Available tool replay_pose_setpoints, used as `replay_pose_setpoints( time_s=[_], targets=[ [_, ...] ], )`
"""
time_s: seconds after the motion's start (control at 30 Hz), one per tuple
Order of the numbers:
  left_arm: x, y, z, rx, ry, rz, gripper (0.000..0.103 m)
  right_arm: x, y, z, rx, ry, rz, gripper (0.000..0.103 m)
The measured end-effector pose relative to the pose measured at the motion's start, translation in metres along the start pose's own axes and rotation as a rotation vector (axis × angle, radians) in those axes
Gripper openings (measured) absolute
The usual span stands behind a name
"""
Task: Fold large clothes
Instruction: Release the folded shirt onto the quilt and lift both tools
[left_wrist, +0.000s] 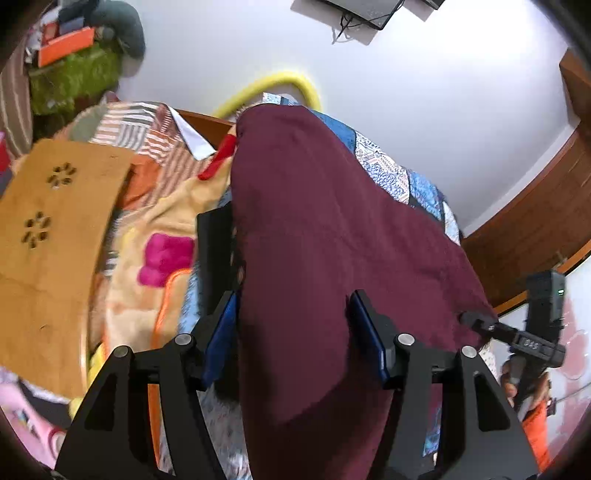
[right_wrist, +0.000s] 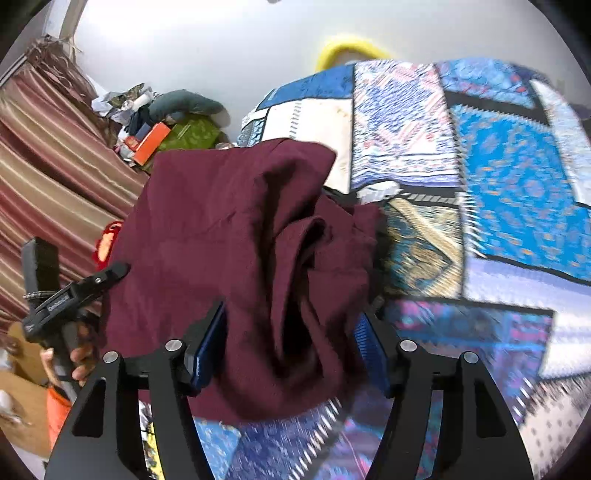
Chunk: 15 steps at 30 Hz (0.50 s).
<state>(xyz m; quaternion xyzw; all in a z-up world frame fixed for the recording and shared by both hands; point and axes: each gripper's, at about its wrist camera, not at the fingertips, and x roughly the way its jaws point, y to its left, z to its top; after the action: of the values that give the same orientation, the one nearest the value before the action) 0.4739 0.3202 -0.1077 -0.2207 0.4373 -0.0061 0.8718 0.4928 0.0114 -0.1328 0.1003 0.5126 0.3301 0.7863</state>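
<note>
Both tools grasp the maroon garment (left_wrist: 332, 221): left tool (left_wrist: 291, 332) at its smooth edge, right tool (right_wrist: 288, 339) on a bunched corner. It hangs above the patchwork bed (right_wrist: 498, 166), long axis toward twelve o'clock, hands equally near.

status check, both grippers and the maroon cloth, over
Left gripper and right gripper both hold the maroon cloth. Cloth lifted over the patchwork bedspread, bunched at right. Nothing in the way.
</note>
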Motion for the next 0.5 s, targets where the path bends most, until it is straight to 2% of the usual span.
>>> replay_pose_setpoints(
  time_s=[0.13,0.23,0.3,0.43,0.5],
  targets=[
    [-0.034,-0.02,-0.024,0.063,-0.013,0.08,0.06,-0.036,0.001,-0.011,0.003,-0.024,-0.021,0.062],
    [-0.068,-0.041,-0.046,0.134,-0.06,0.142,0.06,-0.07,0.021,-0.022,-0.073,-0.089,-0.062,0.062],
    [-0.097,-0.057,-0.06,0.158,-0.107,0.142,0.06,-0.091,0.04,-0.028,-0.131,-0.158,-0.08,0.062],
    [-0.162,-0.092,-0.089,0.196,-0.22,0.096,0.06,-0.154,0.089,-0.059,-0.266,-0.333,-0.098,0.062],
    [-0.2,-0.112,-0.105,0.231,-0.305,0.082,0.06,-0.179,0.106,-0.074,-0.306,-0.409,-0.097,0.062]
  ],
)
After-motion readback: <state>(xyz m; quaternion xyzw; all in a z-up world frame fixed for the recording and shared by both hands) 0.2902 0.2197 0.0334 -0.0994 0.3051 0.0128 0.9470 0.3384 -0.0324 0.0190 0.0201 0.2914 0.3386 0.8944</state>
